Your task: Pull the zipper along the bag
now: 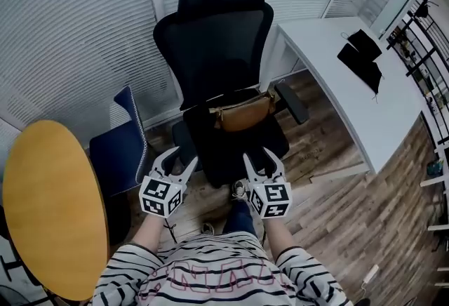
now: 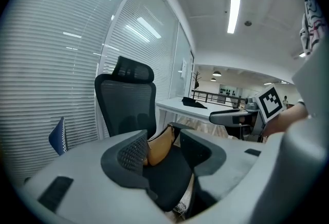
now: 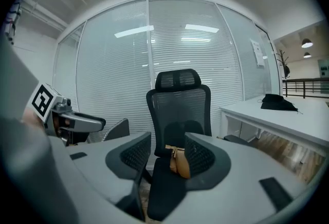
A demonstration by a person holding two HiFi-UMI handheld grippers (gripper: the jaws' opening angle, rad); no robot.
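A tan leather bag point(image 1: 243, 116) lies across the seat of a black office chair point(image 1: 217, 45), against the backrest. It shows again as the tan bag point(image 2: 160, 146) in the left gripper view and the tan bag point(image 3: 179, 162) in the right gripper view, far beyond the jaws. My left gripper point(image 1: 175, 163) and right gripper point(image 1: 261, 160) hang side by side in front of the chair seat, well short of the bag. Both stand open with nothing between their fingers. The zipper pull is too small to make out.
A white desk point(image 1: 358, 80) with a black item point(image 1: 361, 59) on it stands to the right of the chair. A round yellow table point(image 1: 49, 206) is at the left, with a blue chair point(image 1: 121, 147) beside it. Blinds cover the glass wall behind.
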